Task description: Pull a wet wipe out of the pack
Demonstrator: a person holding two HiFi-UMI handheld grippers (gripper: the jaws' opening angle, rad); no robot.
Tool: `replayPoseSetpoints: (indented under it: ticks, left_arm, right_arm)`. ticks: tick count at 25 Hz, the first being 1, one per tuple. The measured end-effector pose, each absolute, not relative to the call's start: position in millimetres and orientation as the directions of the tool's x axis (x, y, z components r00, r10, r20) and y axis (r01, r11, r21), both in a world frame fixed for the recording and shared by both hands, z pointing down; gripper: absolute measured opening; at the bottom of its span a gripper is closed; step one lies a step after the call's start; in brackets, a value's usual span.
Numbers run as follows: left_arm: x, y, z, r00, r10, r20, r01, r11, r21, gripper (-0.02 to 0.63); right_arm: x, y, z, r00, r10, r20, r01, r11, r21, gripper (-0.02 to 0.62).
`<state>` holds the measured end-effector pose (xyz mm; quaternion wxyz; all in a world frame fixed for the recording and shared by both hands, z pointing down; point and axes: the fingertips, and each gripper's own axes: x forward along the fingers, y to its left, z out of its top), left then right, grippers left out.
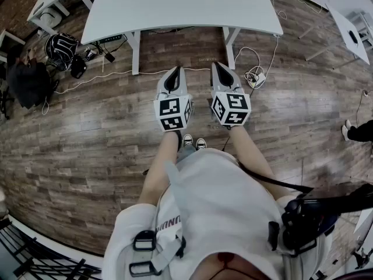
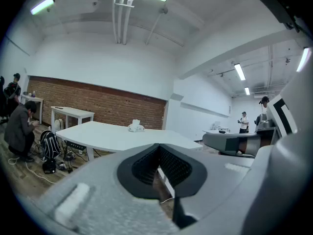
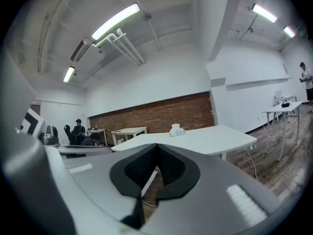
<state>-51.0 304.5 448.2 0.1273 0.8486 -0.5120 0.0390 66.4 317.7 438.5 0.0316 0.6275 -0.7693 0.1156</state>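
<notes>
The wipe pack [image 2: 135, 127] sits on the table's [image 1: 175, 10] far part, straight ahead and well apart. The left gripper [image 1: 173, 73] and right gripper [image 1: 218, 70], both closed and empty, hang short of the table's near edge, neither clearly nearer.

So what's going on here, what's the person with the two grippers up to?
A person stands on the wood floor facing a white table, holding the left gripper and the right gripper side by side, both shut and empty. The wet wipe pack sits on the table ahead, untouched. The pull has not started.
</notes>
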Motion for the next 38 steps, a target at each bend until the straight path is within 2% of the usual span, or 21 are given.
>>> replayPoseSetpoints:
  ticks: [14,28,38]
  left_arm:
    - [-50.4,292.2,470.4,0.493,-0.84,0.226,-0.866,-0.449,0.22,0.002]
    - [-1.9,147.8,466.7,0.4,-0.889,0.222,-0.911,-0.359,0.203,0.002]
    - [-4.2,52.4,468.7,0.429,-0.877,0.217,-0.899,-0.394,0.19,0.002]
  right_arm:
    - [83.4,306.0,439.2,-0.142,-0.969,0.201,-0.987,0.124,-0.098,0.005]
    - [128.9,151.2,453.3,-0.275,-0.937,0.216,-0.959,0.253,-0.126,0.003]
    - [121.5,61.1,461.1,-0.248,-0.944,0.22,-0.966,0.225,-0.126,0.005]
